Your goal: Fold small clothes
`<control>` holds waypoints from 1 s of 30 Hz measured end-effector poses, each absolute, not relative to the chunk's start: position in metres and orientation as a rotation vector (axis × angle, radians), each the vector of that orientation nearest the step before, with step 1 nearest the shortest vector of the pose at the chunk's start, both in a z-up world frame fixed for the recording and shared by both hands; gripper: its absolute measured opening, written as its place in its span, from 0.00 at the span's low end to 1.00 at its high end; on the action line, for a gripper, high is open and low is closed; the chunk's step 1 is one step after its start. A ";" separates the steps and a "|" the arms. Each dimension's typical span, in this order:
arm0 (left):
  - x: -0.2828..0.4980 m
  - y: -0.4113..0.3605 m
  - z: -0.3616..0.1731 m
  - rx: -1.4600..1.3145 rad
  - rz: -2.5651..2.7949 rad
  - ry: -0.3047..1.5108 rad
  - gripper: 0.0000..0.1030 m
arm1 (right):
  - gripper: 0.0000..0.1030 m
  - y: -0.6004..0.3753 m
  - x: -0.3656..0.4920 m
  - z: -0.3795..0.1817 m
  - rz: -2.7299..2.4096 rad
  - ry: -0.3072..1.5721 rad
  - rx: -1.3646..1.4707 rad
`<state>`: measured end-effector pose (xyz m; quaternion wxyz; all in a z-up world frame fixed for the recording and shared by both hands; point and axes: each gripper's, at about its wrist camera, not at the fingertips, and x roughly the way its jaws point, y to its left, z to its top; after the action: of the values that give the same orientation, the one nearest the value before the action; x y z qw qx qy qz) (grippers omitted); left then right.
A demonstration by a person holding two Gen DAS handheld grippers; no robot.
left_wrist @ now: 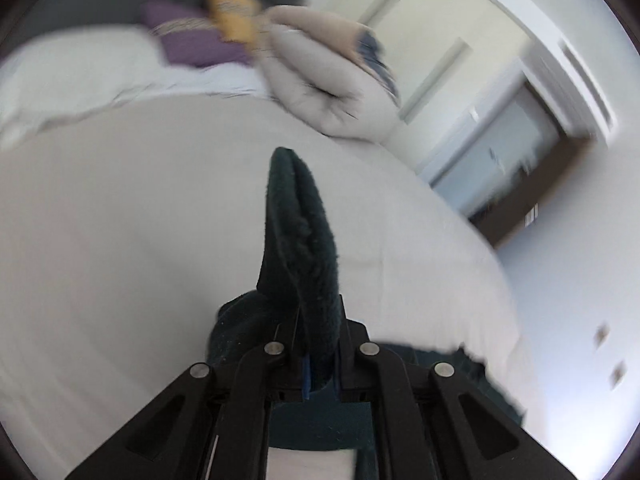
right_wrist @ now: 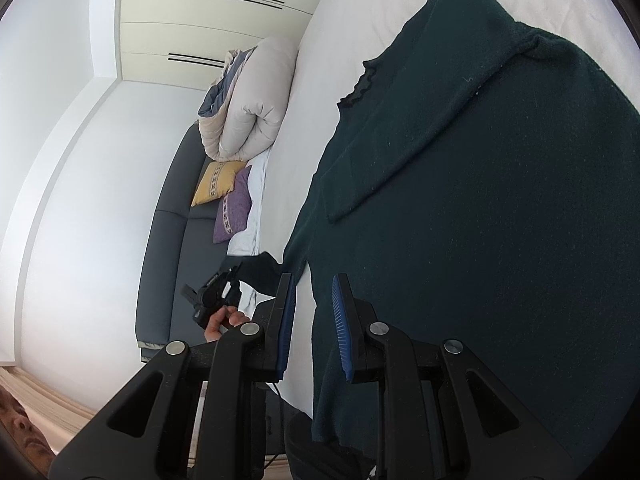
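Observation:
A dark green knit sweater (right_wrist: 480, 208) lies spread on the white bed (right_wrist: 320, 60), one sleeve folded across its body. My left gripper (left_wrist: 316, 320) is shut on a fold of the sweater (left_wrist: 300, 240), which sticks up between its fingers above the bed (left_wrist: 120, 240). My right gripper (right_wrist: 314, 292) is open, its blue pads (right_wrist: 342, 320) either side of the sweater's near edge, not closed on it. The left gripper and the hand holding it also show in the right wrist view (right_wrist: 216, 300), at the sweater's far corner.
A rolled beige duvet (right_wrist: 248, 108) lies at the head of the bed. A yellow cushion (right_wrist: 216, 186) and a purple cushion (right_wrist: 234, 210) lean on a dark grey headboard (right_wrist: 168, 240). White wardrobe doors (right_wrist: 208, 24) stand beyond. A doorway (left_wrist: 520, 168) opens beside the bed.

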<state>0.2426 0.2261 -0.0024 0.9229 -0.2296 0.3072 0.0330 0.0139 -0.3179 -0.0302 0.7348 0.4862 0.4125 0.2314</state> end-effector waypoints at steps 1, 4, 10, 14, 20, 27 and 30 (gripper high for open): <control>0.252 0.177 0.002 -0.280 0.046 0.657 0.07 | 0.18 -0.319 0.019 -0.028 0.504 0.901 1.061; 0.252 0.059 -0.022 0.182 0.054 0.643 0.07 | 0.18 -0.321 0.039 -0.022 0.477 0.898 1.010; 0.237 -0.005 -0.083 0.372 -0.010 0.685 0.07 | 0.18 -0.304 0.103 -0.026 0.536 0.958 0.977; 0.231 -0.007 -0.090 0.364 0.000 0.680 0.07 | 0.18 -0.274 0.155 -0.050 0.579 1.031 1.050; 0.220 -0.003 -0.088 0.340 -0.003 0.640 0.07 | 0.19 -0.210 0.218 -0.079 0.627 1.140 1.131; 0.221 0.005 -0.090 0.283 -0.014 0.658 0.07 | 0.73 -0.169 0.247 -0.093 0.602 1.164 1.139; 0.218 0.004 -0.086 0.271 -0.021 0.646 0.07 | 0.72 -0.154 0.255 -0.105 0.625 1.225 1.142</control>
<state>0.2178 0.0036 -0.0864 0.9392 0.1329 0.3164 -0.0102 0.2552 -0.1539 -0.1050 0.6265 0.4982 0.5340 0.2723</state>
